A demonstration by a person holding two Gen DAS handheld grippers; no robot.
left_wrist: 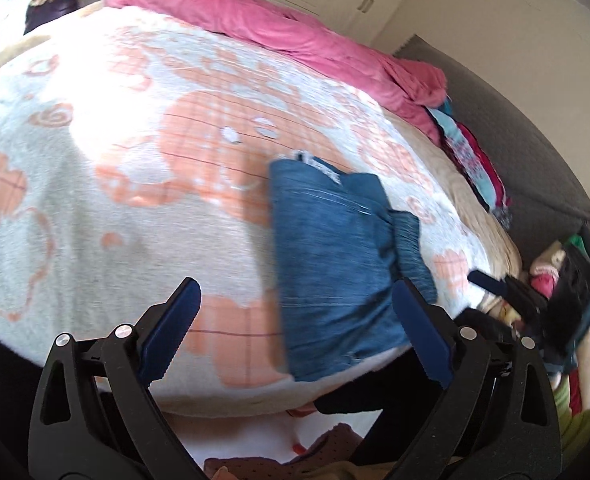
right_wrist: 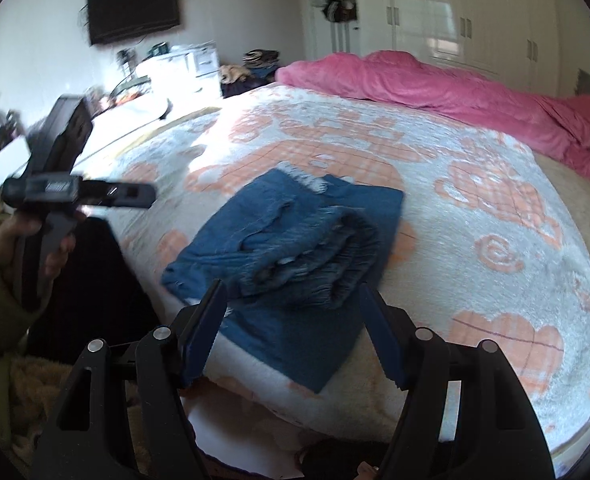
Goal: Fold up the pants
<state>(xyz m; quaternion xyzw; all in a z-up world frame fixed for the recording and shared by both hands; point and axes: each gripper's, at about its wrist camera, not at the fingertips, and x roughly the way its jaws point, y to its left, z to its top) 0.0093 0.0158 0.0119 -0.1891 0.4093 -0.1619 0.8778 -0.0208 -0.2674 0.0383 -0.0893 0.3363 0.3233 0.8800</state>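
Note:
Blue denim pants (left_wrist: 335, 264) lie folded into a compact stack near the front edge of the bed, their gathered waistband (right_wrist: 327, 264) on top; they also show in the right wrist view (right_wrist: 295, 252). My left gripper (left_wrist: 295, 320) is open and empty, hovering just in front of the pants and to their left. My right gripper (right_wrist: 293, 320) is open and empty, just in front of the folded stack, not touching it. The left gripper also shows at the left of the right wrist view (right_wrist: 75, 194), held in a hand. The right gripper shows at the right edge of the left wrist view (left_wrist: 491, 282).
The bed carries a white and orange patterned blanket (right_wrist: 475, 216). A pink duvet (right_wrist: 455, 92) is bunched along the far side. Colourful clothes (left_wrist: 475, 168) are piled by the grey headboard (left_wrist: 535, 152). A wall TV (right_wrist: 133, 8) and wardrobes (right_wrist: 475, 24) stand behind.

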